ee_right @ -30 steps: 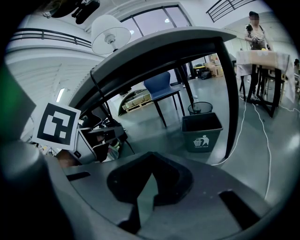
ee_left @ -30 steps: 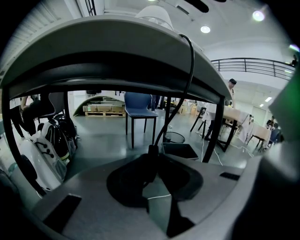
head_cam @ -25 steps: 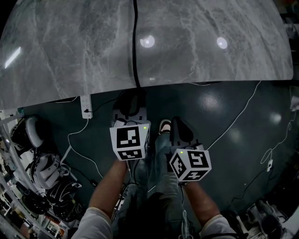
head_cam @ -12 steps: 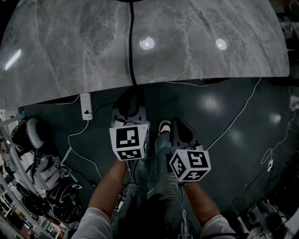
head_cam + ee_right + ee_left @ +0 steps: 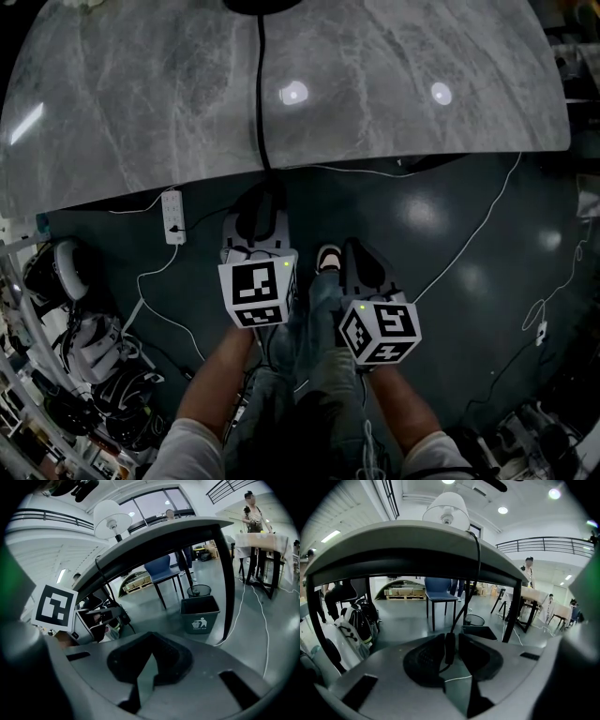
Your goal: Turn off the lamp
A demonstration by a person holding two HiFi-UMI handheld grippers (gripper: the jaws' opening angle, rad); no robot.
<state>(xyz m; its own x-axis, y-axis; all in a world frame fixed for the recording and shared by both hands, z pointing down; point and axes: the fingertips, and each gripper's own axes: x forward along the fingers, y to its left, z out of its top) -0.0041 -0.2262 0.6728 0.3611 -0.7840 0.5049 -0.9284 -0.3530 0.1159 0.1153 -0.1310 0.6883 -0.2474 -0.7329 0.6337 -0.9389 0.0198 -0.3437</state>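
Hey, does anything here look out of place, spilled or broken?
Nothing looks spilled or broken. The only untidy part is a white power strip and thin white cables lying loose across the dark floor.

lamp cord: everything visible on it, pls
The lamp cord is thin, black and rubbery-looking. It runs from the lamp across the grey marble table, bends over the near edge and hangs down. Its thicker oblong inline piece sits upright between the left gripper's jaws; whether they press it is unclear.
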